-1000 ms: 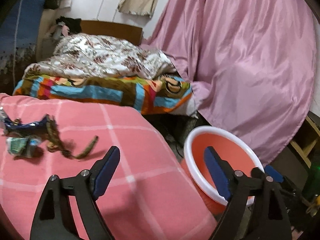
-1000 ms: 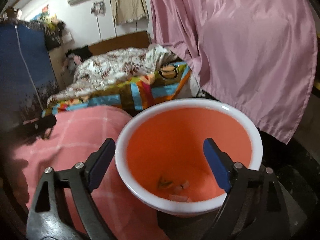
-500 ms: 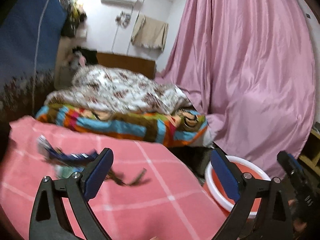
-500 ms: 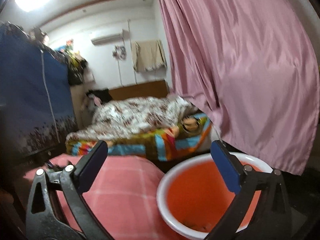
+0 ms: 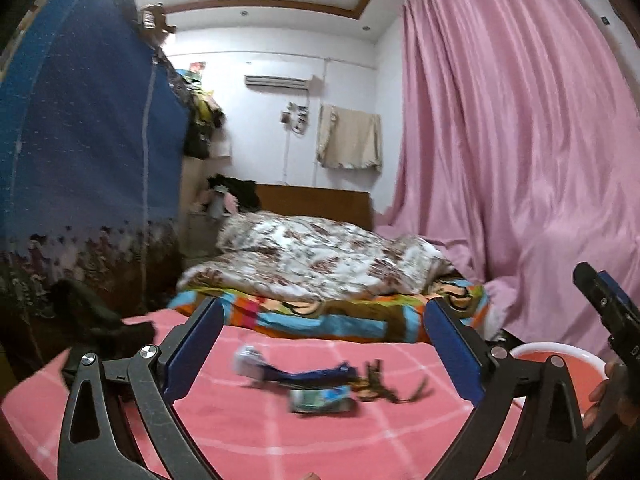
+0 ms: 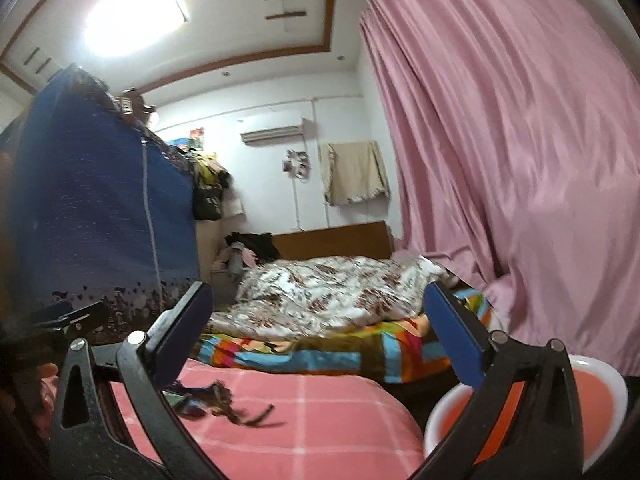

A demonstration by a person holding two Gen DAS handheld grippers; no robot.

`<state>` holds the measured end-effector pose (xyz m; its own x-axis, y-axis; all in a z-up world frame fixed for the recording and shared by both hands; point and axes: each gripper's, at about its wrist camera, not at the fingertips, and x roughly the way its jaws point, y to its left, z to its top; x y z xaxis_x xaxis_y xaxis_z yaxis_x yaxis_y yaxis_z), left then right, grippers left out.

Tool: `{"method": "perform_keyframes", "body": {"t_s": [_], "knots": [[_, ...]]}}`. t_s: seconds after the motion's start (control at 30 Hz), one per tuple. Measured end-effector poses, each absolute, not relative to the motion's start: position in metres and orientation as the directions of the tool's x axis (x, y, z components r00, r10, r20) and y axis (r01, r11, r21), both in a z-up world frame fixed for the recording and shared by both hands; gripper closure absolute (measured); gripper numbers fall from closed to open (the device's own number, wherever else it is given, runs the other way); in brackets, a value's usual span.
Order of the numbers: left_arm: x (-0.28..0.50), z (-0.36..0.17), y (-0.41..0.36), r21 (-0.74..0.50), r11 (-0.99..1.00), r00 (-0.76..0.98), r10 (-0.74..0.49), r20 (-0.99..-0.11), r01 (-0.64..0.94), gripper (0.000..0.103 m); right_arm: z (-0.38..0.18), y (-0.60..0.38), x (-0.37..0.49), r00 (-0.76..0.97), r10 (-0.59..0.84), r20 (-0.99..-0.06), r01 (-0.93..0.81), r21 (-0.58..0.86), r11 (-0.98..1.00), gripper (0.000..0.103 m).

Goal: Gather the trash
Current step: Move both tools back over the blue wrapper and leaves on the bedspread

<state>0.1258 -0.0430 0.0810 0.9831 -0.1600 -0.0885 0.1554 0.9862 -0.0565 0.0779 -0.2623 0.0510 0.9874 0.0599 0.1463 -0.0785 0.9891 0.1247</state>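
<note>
A small heap of trash lies on the pink checked cloth (image 5: 248,432): a blue wrapper (image 5: 308,372), a green packet (image 5: 320,398) and dark brown peel scraps (image 5: 384,388). My left gripper (image 5: 324,352) is open and empty, held above and just short of the heap. My right gripper (image 6: 316,332) is open and empty, with the peel scraps (image 6: 240,408) low on its left and the orange basin with a white rim (image 6: 596,368) at its lower right. The basin's rim also shows in the left wrist view (image 5: 556,350).
A bed with a floral quilt (image 5: 320,256) and a striped blanket (image 5: 340,316) stands behind the cloth. A pink curtain (image 5: 520,160) hangs on the right. A blue fabric wardrobe (image 5: 80,140) stands on the left. The right gripper's body (image 5: 608,308) shows at the left view's right edge.
Both grippers have tilted upward and pulled back, so more of the room and ceiling shows. The left gripper has swung left, bringing the trash heap between its fingers. The basin has slid to the lower right.
</note>
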Motion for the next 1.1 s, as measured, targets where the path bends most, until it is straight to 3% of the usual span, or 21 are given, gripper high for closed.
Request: {"method": "perform_keyframes", "body": {"t_s": [0.33,0.53,0.63,0.73,0.9,1.0,1.07,1.1], "knots": [[0.14,0.071,-0.001,-0.059,0.991,0.986,-0.126,-0.108,0.12,0.005,0.045,-0.213,0.111,0.977,0.186,0.104,-0.18,-0.058,0.982,0.0],[0.164,0.062,0.003,-0.075,0.991,0.977,-0.126,-0.173,0.115,0.005,0.03,-0.2,0.152,0.976,0.201,-0.085,-0.206,-0.054,0.977,0.0],[0.182,0.055,0.006,-0.097,0.988,0.957,-0.139,-0.254,0.118,0.005,0.02,-0.201,0.171,0.959,0.216,-0.183,-0.224,-0.024,0.974,0.001],[0.196,0.049,0.006,-0.124,0.985,0.933,-0.154,-0.324,0.119,0.005,0.009,-0.204,0.191,0.923,0.253,-0.289,-0.255,0.032,0.966,0.01],[0.223,0.031,0.005,-0.176,0.975,0.868,-0.203,-0.454,0.136,0.006,-0.005,-0.197,0.215,0.865,0.296,-0.405,-0.304,0.047,0.952,0.011],[0.235,0.024,0.003,-0.206,0.963,0.825,-0.257,-0.503,0.174,0.015,-0.013,-0.19,0.227,0.825,0.311,-0.471,-0.331,0.044,0.943,0.012],[0.242,0.019,-0.001,-0.22,0.953,0.795,-0.297,-0.528,0.21,0.035,-0.018,-0.186,0.233,0.802,0.317,-0.506,-0.343,0.044,0.938,0.013],[0.244,0.018,-0.003,-0.22,0.951,0.785,-0.306,-0.539,0.219,0.039,-0.021,-0.184,0.235,0.789,0.325,-0.521,-0.353,0.048,0.934,0.014]]}}
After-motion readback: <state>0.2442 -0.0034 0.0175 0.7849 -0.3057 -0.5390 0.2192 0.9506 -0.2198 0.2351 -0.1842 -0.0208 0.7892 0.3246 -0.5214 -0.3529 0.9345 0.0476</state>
